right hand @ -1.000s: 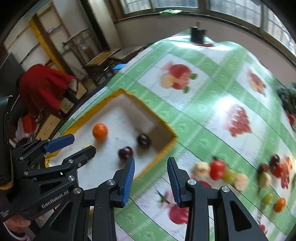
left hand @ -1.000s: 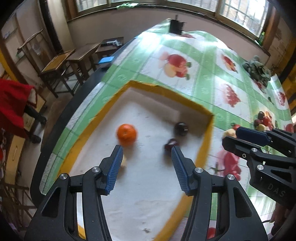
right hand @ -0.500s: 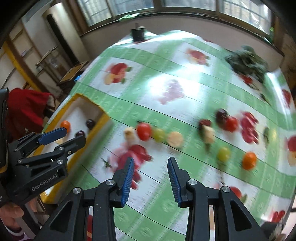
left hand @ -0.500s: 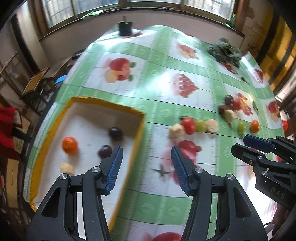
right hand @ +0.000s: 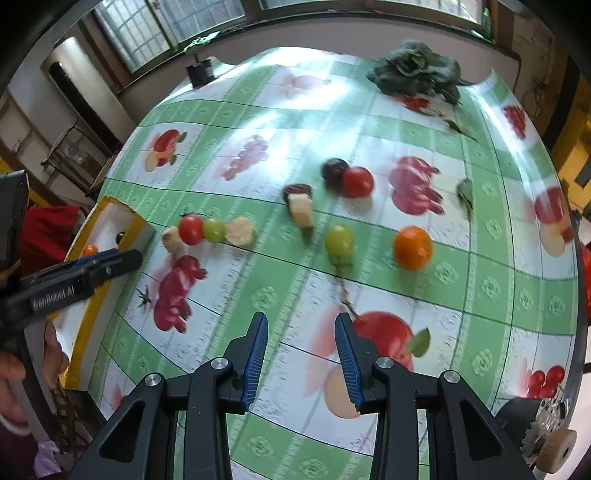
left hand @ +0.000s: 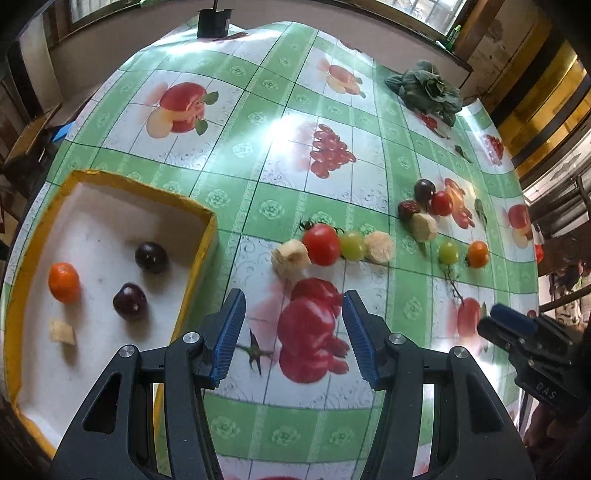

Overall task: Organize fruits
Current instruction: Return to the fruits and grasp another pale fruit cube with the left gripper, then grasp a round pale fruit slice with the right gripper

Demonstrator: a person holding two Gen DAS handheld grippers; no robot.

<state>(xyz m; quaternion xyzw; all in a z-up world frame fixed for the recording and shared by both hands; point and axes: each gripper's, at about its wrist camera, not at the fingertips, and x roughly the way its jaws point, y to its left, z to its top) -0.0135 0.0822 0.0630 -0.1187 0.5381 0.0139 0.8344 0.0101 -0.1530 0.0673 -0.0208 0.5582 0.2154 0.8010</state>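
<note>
A yellow-rimmed white tray at the left holds an orange, two dark plums and a banana piece. Loose on the fruit-print cloth lie a banana chunk, a tomato, a green grape and a banana slice. Farther right are a plum, a small tomato, a date, a banana piece, a grape and an orange. My left gripper hangs open over the cloth, just right of the tray. My right gripper is open too, short of the grape and orange, with nothing between its jaws.
A leafy green vegetable lies at the far right of the table. A dark box stands at the far edge. A tomato calyx and a dry stem lie on the cloth. Desks and chairs stand beyond the left edge.
Both grippers have swung right, away from the tray and out over the cloth, bringing the row of loose fruit into view. Their jaw gaps look unchanged.
</note>
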